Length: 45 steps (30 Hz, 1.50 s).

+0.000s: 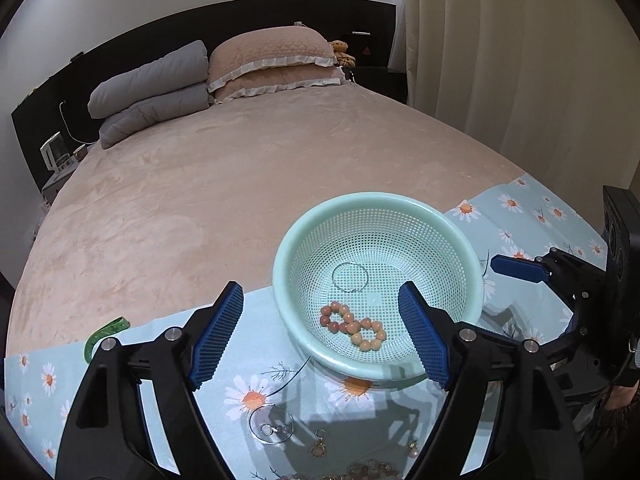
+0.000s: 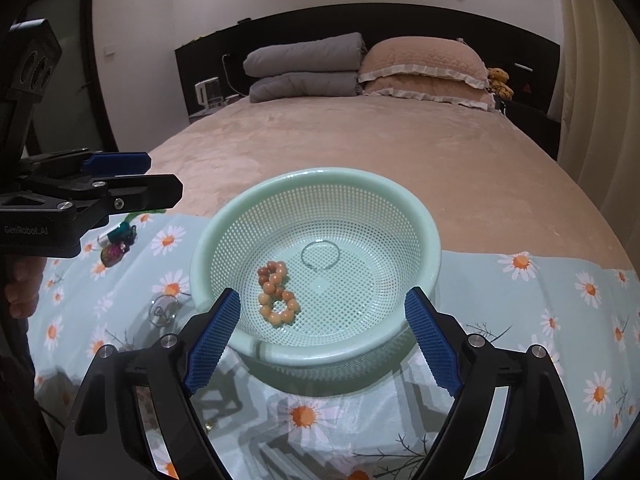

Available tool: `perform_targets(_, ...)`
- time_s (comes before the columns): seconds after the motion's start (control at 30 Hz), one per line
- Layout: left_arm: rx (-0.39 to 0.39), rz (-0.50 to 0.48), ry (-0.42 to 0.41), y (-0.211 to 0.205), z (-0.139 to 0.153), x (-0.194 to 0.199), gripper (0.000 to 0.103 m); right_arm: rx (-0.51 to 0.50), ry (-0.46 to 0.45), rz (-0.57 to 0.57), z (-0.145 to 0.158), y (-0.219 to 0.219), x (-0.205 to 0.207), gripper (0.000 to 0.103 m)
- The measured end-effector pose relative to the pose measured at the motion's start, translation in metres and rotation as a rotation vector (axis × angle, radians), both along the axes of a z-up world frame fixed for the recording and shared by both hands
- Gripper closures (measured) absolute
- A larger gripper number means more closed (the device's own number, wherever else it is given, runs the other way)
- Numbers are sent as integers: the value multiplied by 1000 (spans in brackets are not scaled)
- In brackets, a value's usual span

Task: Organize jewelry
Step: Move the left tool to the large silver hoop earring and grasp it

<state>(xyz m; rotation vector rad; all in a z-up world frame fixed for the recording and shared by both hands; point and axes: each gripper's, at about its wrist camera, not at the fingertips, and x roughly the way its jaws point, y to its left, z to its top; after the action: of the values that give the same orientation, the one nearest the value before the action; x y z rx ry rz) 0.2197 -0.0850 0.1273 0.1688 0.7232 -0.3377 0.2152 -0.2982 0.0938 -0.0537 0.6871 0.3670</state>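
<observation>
The left tool (image 1: 320, 334) is hovering with its blue ribbed fingers spread wide and gripping nothing. Just ahead of it and slightly to its right, a mint-green perforated plastic basket (image 1: 316, 224) is sitting on the pale blue daisy-print cloth (image 1: 40, 376) spread over the bed. Inside the basket, an orange-and-pink beaded bracelet twisted into a figure eight (image 1: 352, 326) is lying near the front wall, with a thin silver wire bangle (image 1: 349, 277) behind it. Below the left tool, a silver hoop (image 1: 271, 424) and a small gold earring (image 1: 319, 444) are resting on the cloth. The right tool (image 2: 322, 340) is also spread wide and empty, straddling the basket's near rim (image 2: 320, 356). A green curved bangle (image 1: 105, 336) is lying beyond the left tool's left finger.
</observation>
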Motion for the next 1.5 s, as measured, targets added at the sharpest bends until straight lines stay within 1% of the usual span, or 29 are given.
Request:
perform_targets(0.03, 1, 7, 2, 3, 0, -1, 19, -1, -4, 4, 1, 1, -2, 19)
perform_targets(0.1, -1, 19, 3, 12, 1, -4, 16, -11, -14, 10, 3, 4, -6, 18)
perform_targets(0.17, -3, 30, 5, 18, 0, -7, 11, -20, -21, 19, 3, 7, -10, 18)
perform_targets(0.33, 14, 61, 3, 38, -2, -15, 6, -43, -19, 45, 3, 16, -24, 18)
perform_targets(0.4, 23, 73, 10, 45, -6, -19, 6, -65, -24, 58, 2, 22, -32, 18)
perform_targets(0.5, 31, 90, 26, 60, -17, -25, 6, -97, -28, 76, -3, 30, -47, 16)
perform_targets(0.63, 51, 93, 68, 74, -39, -31, 6, -124, -10, 109, -17, 35, -67, 16)
perform_targets(0.73, 75, 98, 89, 82, -57, -36, 6, -117, 32, 116, -34, 34, -79, 16)
perform_targets(0.8, 90, 98, 101, 84, -71, -41, 6, -109, 76, 108, -47, 32, -83, 16)
perform_targets(0.93, 121, 79, 154, 86, -101, -50, 6, -113, 138, 91, -70, 32, -86, 16)
perform_targets(1.0, 128, 61, 167, 87, -114, -52, 6, -100, 157, 91, -78, 34, -87, 16)
perform_targets(1.13, 139, 21, 175, 86, -134, -54, 6, -99, 165, 84, -88, 39, -84, 16)
perform_targets(1.2, 131, 8, 184, 86, -139, -50, 6, -93, 168, 84, -91, 40, -82, 16)
perform_targets(1.3, 130, -21, 148, 83, -138, -46, 6, -67, 162, 82, -92, 42, -81, 17)
perform_targets(1.43, 123, -47, 143, 77, -140, -38, 6, -41, 144, 102, -90, 47, -81, 17)
perform_targets(1.5, 122, -59, 140, 75, -140, -37, 6, -37, 137, 118, -89, 51, -81, 27)
